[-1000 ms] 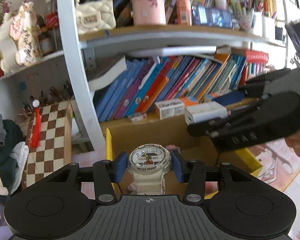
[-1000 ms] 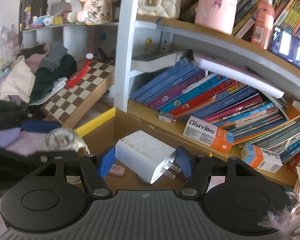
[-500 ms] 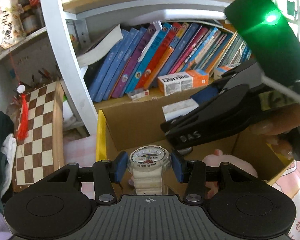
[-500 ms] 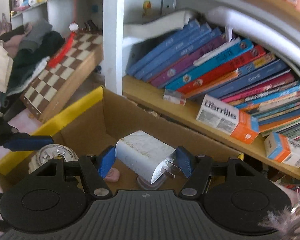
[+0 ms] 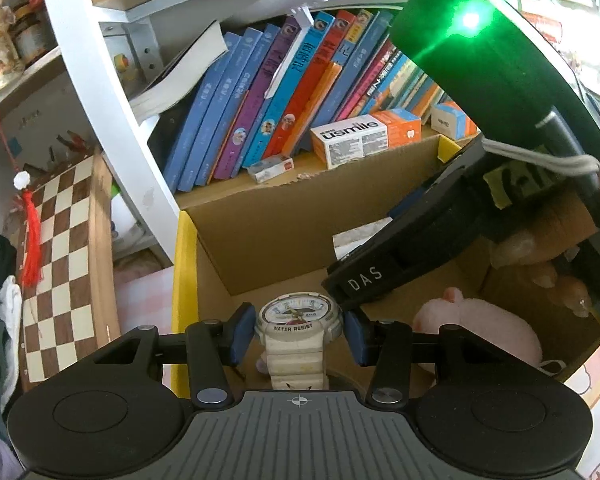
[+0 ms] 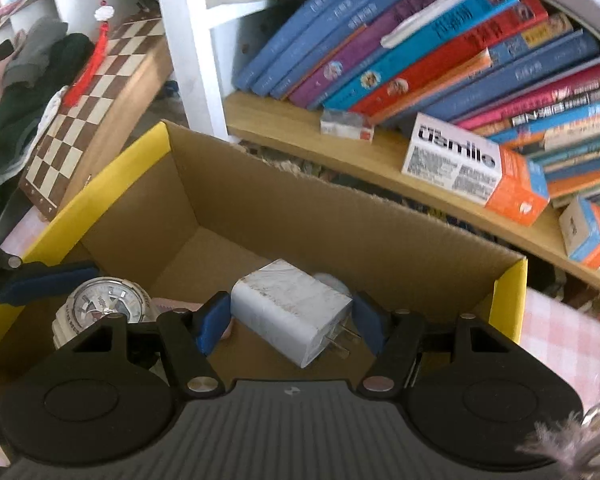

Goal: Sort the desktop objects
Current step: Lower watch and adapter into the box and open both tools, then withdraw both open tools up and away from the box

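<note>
Left gripper (image 5: 299, 330) clamps white round-faced wristwatch (image 5: 298, 320); right gripper (image 6: 290, 322) clamps white plastic plug charger (image 6: 288, 310). Both held over open yellow-rimmed cardboard box (image 6: 300, 216), pink plush toy (image 5: 480, 330) inside.

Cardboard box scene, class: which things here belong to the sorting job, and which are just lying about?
Part of the job:
- white watch, held in the left gripper
- white charger plug, held in the right gripper
- cardboard box below both
- pink plush toy already in the box

Lying about:
- shelf books
- usmile carton
- chessboard
</note>
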The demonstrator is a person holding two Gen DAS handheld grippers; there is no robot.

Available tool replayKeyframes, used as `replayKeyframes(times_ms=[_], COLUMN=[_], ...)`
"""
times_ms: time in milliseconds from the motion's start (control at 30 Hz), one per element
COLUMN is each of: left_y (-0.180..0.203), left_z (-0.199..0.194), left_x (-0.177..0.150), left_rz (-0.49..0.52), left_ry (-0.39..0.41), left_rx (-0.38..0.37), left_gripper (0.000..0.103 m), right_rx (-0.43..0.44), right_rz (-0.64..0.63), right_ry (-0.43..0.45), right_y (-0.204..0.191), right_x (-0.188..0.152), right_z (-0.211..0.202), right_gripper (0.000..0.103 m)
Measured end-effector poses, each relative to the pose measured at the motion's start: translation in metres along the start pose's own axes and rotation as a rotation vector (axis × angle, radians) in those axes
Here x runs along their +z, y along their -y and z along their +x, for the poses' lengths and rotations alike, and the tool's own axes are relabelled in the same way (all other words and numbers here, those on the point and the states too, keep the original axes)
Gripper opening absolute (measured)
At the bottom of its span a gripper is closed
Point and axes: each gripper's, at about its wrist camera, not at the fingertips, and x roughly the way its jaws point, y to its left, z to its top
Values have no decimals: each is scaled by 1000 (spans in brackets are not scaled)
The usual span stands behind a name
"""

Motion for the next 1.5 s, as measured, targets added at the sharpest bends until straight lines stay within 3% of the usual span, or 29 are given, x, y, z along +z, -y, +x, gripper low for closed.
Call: replayKeyframes(times_ms=[233,400,467,733,1000,1500], left_y=[7,8,8,9,16,36], left_z=[0,-6,-9,-28,-57,-112], left_x=[0,-1,-2,-1,2,1], left_rz=[38,45,44,43,49,1], left_ry=[-4,18,29,84,151,241], left_rx=[17,25,34,77,93,124], left_gripper=[47,49,61,83,84,84], right_rx=[-4,-8,-2,18,53,88], right_rz=[1,13,16,64,144,129], right_ry=[-10,26,47,129,239,408], right_y=[-1,0,0,5,15,11], right_x=[-2,-6,-7,-10,-20,-49], right_z=[0,-6,-9,-36,-77,-152], right_gripper=[66,84,84,86,87,89])
